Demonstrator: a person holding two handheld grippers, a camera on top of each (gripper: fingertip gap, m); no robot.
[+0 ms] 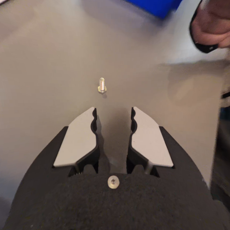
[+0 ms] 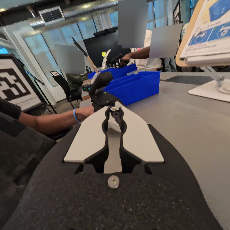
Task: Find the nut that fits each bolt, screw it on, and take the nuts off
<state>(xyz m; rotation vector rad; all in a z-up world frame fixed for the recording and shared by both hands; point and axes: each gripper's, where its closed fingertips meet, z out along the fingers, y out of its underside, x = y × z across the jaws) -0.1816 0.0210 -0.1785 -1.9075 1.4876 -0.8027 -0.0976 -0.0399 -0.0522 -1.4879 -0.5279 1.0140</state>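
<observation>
A silver bolt stands on its hex head on the grey table, shank up, no nut on it. My left gripper is open and empty, its tips a short way behind the bolt, which sits slightly left of the gap. My right gripper is shut on a small silver nut at its fingertips, held above the table. The left gripper's black body shows just beyond it, held by a hand.
A blue bin stands on the table behind the grippers; its blurred corner shows at the left wrist view's top. A hand is at upper right there. A white stand base with a printed sheet stands at right. People work at a far table. About 15 centimeters separates my left fingertips from my right.
</observation>
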